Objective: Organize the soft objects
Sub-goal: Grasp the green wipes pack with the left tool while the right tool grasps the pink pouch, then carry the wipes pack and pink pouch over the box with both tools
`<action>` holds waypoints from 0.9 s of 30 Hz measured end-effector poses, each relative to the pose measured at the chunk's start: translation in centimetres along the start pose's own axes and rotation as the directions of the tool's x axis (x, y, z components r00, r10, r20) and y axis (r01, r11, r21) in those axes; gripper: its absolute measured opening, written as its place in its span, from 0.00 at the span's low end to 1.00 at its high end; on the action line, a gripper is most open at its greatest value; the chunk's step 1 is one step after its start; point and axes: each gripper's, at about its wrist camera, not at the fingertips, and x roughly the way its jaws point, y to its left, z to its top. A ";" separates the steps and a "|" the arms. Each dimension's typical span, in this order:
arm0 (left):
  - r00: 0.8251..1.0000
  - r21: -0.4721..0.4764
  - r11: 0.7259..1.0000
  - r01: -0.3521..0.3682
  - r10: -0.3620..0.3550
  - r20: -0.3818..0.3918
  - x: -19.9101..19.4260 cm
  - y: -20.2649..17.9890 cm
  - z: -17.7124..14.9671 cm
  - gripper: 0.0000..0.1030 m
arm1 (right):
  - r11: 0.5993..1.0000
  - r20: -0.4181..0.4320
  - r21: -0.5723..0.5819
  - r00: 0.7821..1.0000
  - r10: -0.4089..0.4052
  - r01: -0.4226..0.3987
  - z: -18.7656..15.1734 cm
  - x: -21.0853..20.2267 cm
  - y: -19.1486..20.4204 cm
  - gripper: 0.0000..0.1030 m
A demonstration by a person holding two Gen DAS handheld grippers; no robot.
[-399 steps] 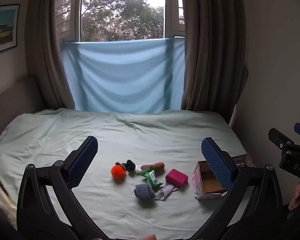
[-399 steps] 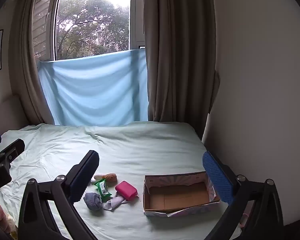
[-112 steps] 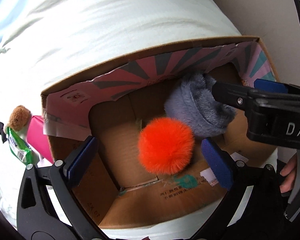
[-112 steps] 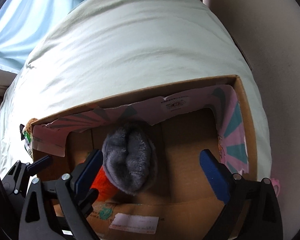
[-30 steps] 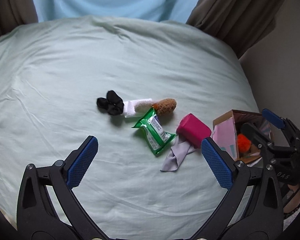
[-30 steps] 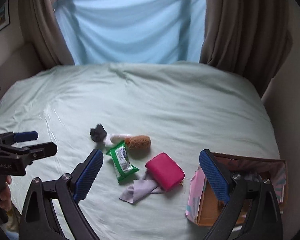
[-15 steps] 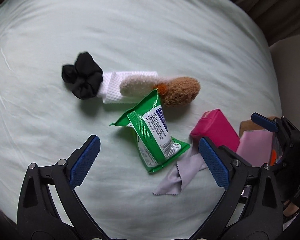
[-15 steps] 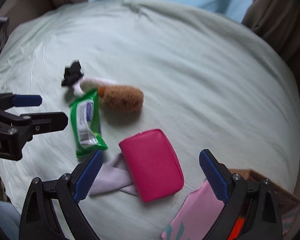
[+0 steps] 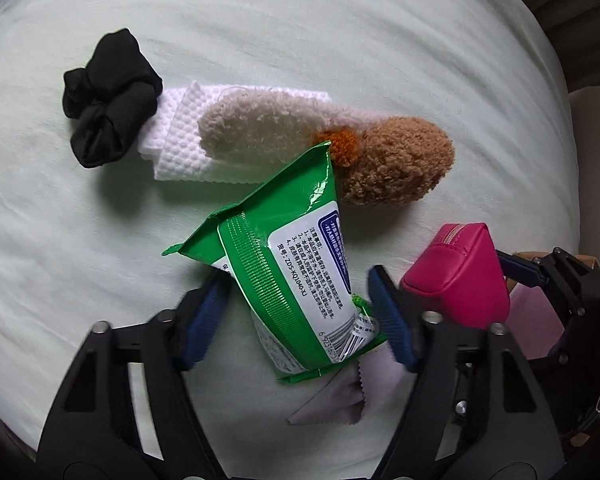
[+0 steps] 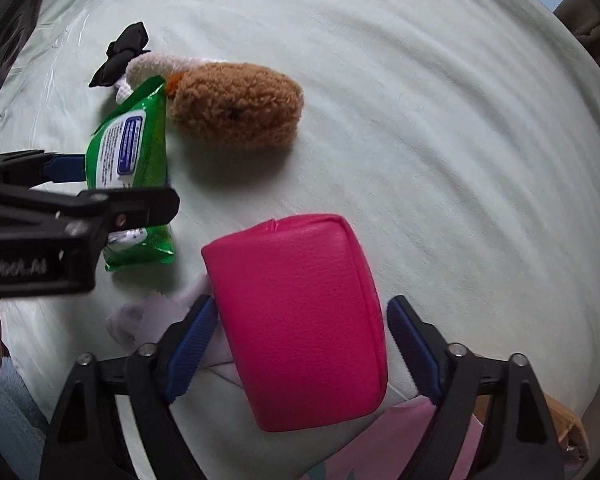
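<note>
A green wipes pack (image 9: 296,280) lies on the pale green bed sheet (image 9: 340,20). My left gripper (image 9: 300,320) straddles its near end, jaws partly closed with a gap on each side. A pink zip pouch (image 10: 300,320) lies to the right. My right gripper (image 10: 300,356) straddles it, jaws close to its sides; the left finger looks to touch it. The pouch also shows in the left wrist view (image 9: 460,276), and the pack in the right wrist view (image 10: 132,152). A brown and cream plush toy (image 9: 392,164) lies behind the pack.
A black scrunchie (image 9: 108,96) and a white waffle cloth (image 9: 180,148) lie at the plush's left end. A grey-lilac cloth (image 9: 332,404) lies under the pack and pouch. The cardboard box's pink flap (image 10: 420,448) is at the bottom right.
Both grippers have come down closer to the bed. The left jaws have narrowed around the green pack and the right jaws around the pink pouch.
</note>
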 end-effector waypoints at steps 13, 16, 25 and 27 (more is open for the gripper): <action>1.000 0.020 1.000 0.024 -0.024 0.005 -0.9 0.8 0.0 0.32 | 0.997 0.027 0.072 1.000 0.012 -0.014 -1.1 -0.3 -0.5 0.52; 0.999 0.027 0.999 0.034 -0.035 0.018 -1.8 0.8 -0.2 0.32 | 0.995 0.044 0.104 0.999 0.001 -0.005 -1.3 -1.2 -1.3 0.46; 0.994 0.085 0.995 0.055 -0.062 0.087 -8.1 0.5 -2.0 0.31 | 0.977 0.141 0.211 0.990 -0.028 -0.003 -2.9 -6.9 -0.2 0.43; 0.990 0.104 0.992 0.067 -0.079 0.116 -10.4 0.6 -2.7 0.31 | 0.966 0.168 0.257 0.986 -0.024 -0.020 -3.5 -8.8 0.3 0.43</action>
